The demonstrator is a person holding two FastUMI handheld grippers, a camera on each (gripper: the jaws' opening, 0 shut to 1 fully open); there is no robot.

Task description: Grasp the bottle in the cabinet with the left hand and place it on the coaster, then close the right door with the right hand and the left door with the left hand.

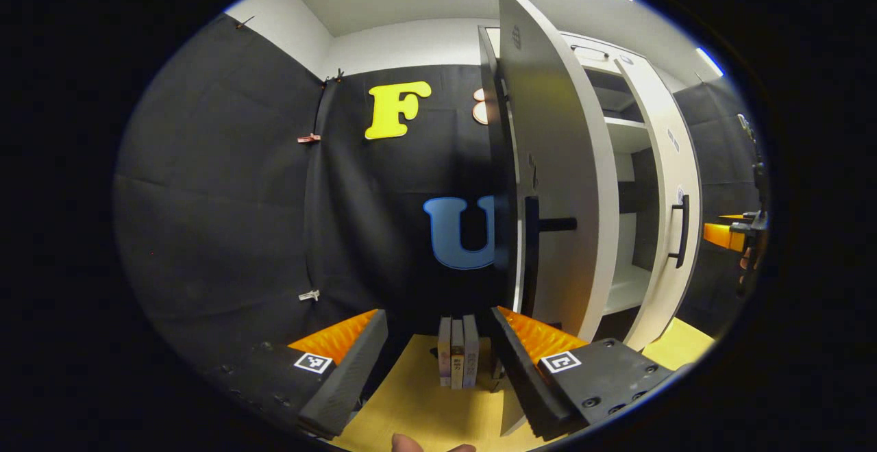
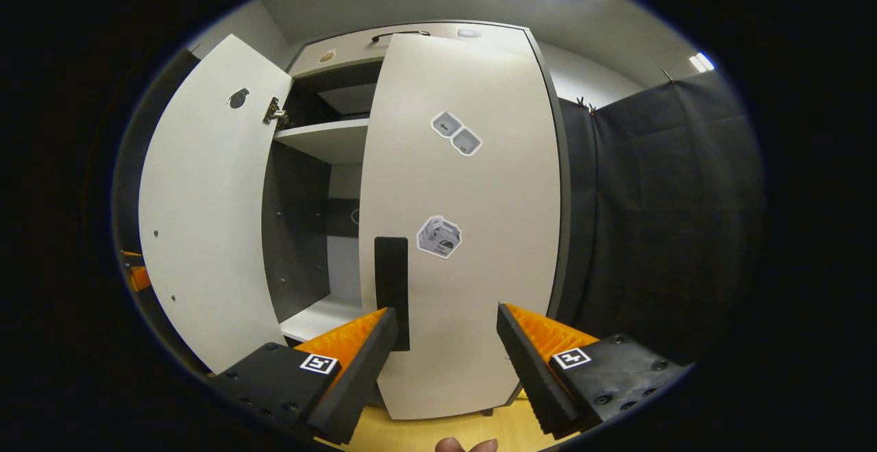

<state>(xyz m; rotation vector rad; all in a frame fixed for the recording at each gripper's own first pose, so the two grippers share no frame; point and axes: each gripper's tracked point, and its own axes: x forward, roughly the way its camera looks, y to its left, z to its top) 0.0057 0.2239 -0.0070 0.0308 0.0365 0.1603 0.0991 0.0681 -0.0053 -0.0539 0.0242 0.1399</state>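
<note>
Right claw [image 2: 442,349] stands wide open with nothing in it, pointed at the front of the right door [image 2: 473,233]; that door's dark handle [image 2: 391,287] rises at about 11 o'clock from the claw, just past its left finger. Whether either finger touches the panel I cannot tell. The door looks nearly shut, with a slot of cabinet [image 2: 322,164] interior and bare shelves left at 10 o'clock, and the left door [image 2: 205,198] swung out beyond.

Left claw [image 1: 438,363] is also spread wide and empty. Between its fingers at 12 o'clock a few books [image 1: 458,349] stand on the table [image 1: 425,411]; the left door's edge rises at 1 o'clock, its handle [image 1: 531,253] just above the right finger. The far claw shows at 3 o'clock by the right door.

Neither bottle nor coaster is in sight, so I cannot place them; the shelves I see look bare, suggesting the bottle is out.

Risks, as I judge them: the left door is met edge-on, so a push could slip off, or the open fingers could snag the handle.
</note>
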